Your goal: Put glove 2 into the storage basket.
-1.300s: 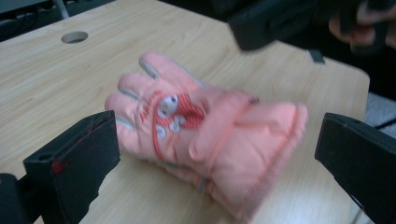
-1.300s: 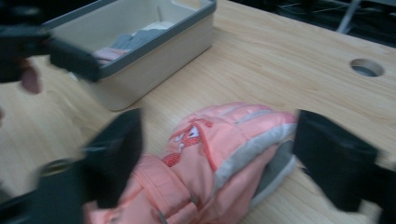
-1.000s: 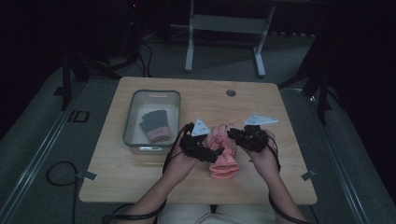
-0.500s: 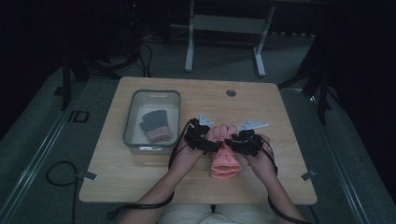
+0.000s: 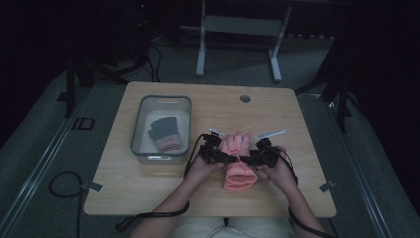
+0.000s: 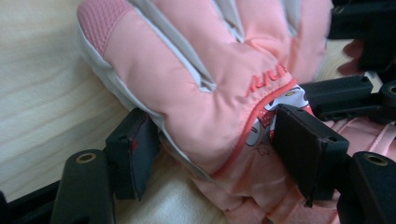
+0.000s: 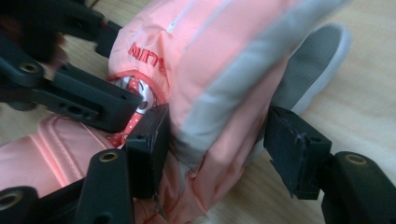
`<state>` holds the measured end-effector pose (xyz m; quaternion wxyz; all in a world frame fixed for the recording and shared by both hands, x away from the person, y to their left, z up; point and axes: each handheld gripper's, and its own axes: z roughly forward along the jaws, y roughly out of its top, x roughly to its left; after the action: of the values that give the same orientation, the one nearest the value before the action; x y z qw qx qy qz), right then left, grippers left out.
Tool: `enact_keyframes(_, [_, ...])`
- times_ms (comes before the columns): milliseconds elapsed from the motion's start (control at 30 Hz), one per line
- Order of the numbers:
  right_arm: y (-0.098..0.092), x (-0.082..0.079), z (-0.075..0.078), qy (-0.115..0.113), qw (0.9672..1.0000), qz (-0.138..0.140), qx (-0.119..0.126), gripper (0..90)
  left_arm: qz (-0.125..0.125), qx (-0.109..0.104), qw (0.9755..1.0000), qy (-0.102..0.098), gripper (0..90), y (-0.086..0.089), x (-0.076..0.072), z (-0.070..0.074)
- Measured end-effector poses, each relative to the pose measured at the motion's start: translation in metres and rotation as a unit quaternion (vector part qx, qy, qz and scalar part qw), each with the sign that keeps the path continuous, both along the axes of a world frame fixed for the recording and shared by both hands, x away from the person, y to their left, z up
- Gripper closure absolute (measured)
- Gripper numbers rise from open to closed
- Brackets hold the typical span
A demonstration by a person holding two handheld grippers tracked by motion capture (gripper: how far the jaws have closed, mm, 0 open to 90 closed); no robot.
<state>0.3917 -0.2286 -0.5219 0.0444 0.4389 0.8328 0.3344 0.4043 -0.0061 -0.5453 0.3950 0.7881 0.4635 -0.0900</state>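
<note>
High view: a pink glove [image 5: 238, 161] lies flat near the front middle of the desk [image 5: 297, 129], fingers pointing away from the person. The left tongs [image 5: 224, 157] and right tongs [image 5: 247, 159] meet it from either side at its middle, probably to pinch both edges at once so it can be lifted evenly. To the left stands a grey bin [image 5: 161, 101] with a darker glove [image 5: 165, 134] already inside, well apart from the pink one; the bin looks like the place where the pink glove belongs too.

Left gripper view: the left tongs [image 6: 210, 149] straddle the glove [image 6: 205, 88] at the seam between hand and cuff. The jaws have just been closing, with the glove between them; the right pad touches the fabric, the left sits at its edge over the desk [image 6: 42, 93], and a firm squeeze is not yet evident.

Right gripper view: the right tongs [image 7: 217, 149] bracket the glove [image 7: 219, 84] from the opposite side. Their jaws have just been opening; the left pad touches the fabric, the right pad stands clear of it, so nothing is gripped.
</note>
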Motion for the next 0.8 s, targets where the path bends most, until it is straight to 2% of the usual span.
enact_keyframes(67, [-0.003, 0.004, -0.005, 0.019, 0.9996, -0.002, 0.022, 43.0, -0.001, -0.017, 0.9998, 0.014, 30.8, 0.002, 0.003, -0.007])
enact_keyframes(100, [-0.003, 0.004, -0.005, 0.019, 0.9996, -0.002, 0.022, 43.0, -0.001, -0.017, 0.9998, 0.014, 31.6, 0.002, 0.003, -0.007])
enact_keyframes(133, [-0.004, 0.005, -0.008, 0.031, 0.9989, -0.002, 0.035, 45.5, -0.006, -0.025, 0.9995, 0.019, 31.6, 0.003, 0.004, -0.008])
enact_keyframes(200, [-0.001, 0.003, -0.008, 0.023, 0.9993, -0.002, 0.029, 49.0, -0.019, -0.024, 0.9994, 0.016, 43.1, 0.003, 0.005, -0.006])
enact_keyframes(267, [0.0, 0.002, -0.007, 0.019, 0.9995, -0.001, 0.025, 52.5, -0.022, -0.026, 0.9993, 0.014, 52.3, 0.002, 0.004, -0.005])
enact_keyframes(300, [0.001, 0.002, -0.007, 0.017, 0.9994, 0.001, 0.029, 53.9, -0.023, -0.023, 0.9994, 0.01, 52.3, 0.003, 0.003, -0.002])
enact_keyframes(333, [0.002, 0.0, -0.007, 0.013, 0.9994, -0.005, 0.032, 57.7, -0.025, -0.019, 0.9995, 0.006, 61.1, 0.002, 0.003, -0.001])
enact_keyframes(400, [0.003, -0.002, -0.005, 0.008, 0.9995, -0.008, 0.03, 60.1, -0.027, -0.019, 0.9995, 0.001, 67.5, 0.002, 0.002, 0.002])
enact_keyframes(633, [-0.002, -0.005, 0.0, 0.011, 0.9979, -0.02, 0.061, 63.3, -0.027, -0.034, 0.9991, -0.005, 73.7, 0.004, -0.003, 0.012])
enact_keyframes(800, [-0.002, -0.008, 0.013, -0.003, 0.9974, -0.016, 0.07, 63.6, -0.025, -0.025, 0.9989, -0.031, 74.5, 0.005, -0.008, 0.032])
